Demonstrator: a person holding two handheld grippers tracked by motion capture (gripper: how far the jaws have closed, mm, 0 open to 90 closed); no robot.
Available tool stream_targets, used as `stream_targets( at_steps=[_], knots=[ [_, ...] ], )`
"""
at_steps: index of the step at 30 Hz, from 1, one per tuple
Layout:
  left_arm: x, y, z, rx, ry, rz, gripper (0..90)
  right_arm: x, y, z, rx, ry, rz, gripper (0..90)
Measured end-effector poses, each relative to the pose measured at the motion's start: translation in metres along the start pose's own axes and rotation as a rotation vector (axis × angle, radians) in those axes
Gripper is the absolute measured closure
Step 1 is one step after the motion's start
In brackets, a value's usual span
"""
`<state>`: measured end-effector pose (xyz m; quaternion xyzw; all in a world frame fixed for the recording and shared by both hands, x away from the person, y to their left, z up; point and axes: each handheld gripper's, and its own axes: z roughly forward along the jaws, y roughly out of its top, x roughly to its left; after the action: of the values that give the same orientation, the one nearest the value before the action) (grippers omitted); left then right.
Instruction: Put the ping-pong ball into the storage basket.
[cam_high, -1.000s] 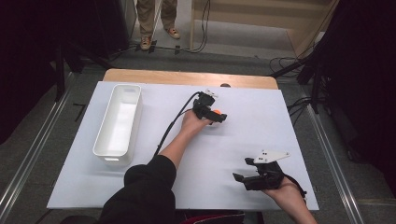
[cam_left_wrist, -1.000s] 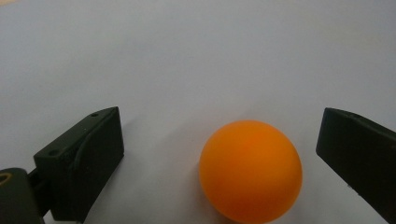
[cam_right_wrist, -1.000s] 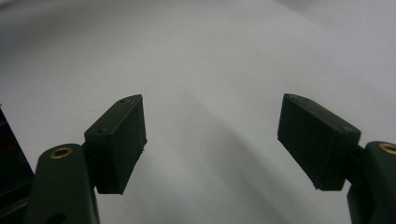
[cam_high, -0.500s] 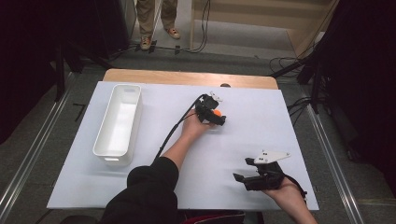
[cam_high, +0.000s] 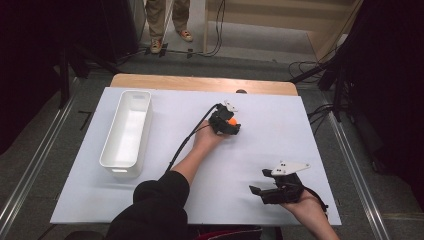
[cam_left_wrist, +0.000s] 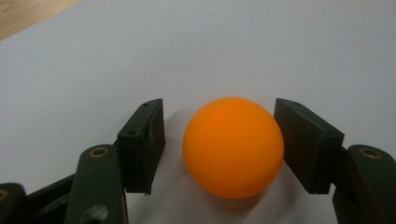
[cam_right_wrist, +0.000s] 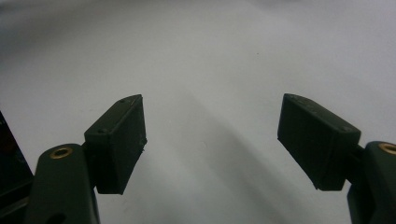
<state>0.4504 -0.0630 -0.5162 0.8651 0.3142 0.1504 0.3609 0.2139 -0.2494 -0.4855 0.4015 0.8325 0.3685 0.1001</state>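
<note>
An orange ball (cam_left_wrist: 232, 147) rests on the white table sheet (cam_left_wrist: 261, 51) between the jaws of my left gripper (cam_left_wrist: 219, 135). The jaws have just been closing around it. The right pad (cam_left_wrist: 303, 144) touches the ball, while a narrow gap remains at the left pad (cam_left_wrist: 144, 144). From the high view, my left gripper (cam_high: 233, 126) sits past the table's middle with the ball (cam_high: 233, 120) at its tip. My right gripper (cam_high: 258, 181) stays near the front right edge, and its jaws (cam_right_wrist: 212, 140) stand open over bare sheet.
A long white bin (cam_high: 107, 150) stands on the left side of the table. A wooden edge (cam_high: 200, 82) runs along the far side. A person's legs (cam_high: 170, 20) stand on the floor beyond it. The left gripper's cable (cam_high: 187, 140) trails back along the forearm.
The left gripper's jaws have narrowed around the orange ball, and the hand shifted slightly. The right gripper has kept still.
</note>
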Motion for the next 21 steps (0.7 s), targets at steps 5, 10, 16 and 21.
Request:
stream_targets(
  at_steps=[5,10,16,21],
  knots=[
    [0.0021,-0.0017,-0.0024,-0.011,0.011,-0.014,48.5,0.0,0.0003,0.0004,0.002,-0.002,0.0,22.0],
    [0.0008,-0.0016,-0.0025,-0.011,0.018,-0.011,49.8,-0.0002,0.0,0.0,0.001,-0.003,-0.001,22.0],
    [0.0017,0.001,-0.0041,0.012,0.012,0.007,50.0,-0.0008,-0.0001,0.0,-0.002,-0.002,-0.002,22.0],
    [0.0033,0.0046,-0.0089,0.016,-0.009,-0.002,50.0,-0.0006,0.0002,0.0004,0.001,-0.003,-0.002,22.0]
  ],
)
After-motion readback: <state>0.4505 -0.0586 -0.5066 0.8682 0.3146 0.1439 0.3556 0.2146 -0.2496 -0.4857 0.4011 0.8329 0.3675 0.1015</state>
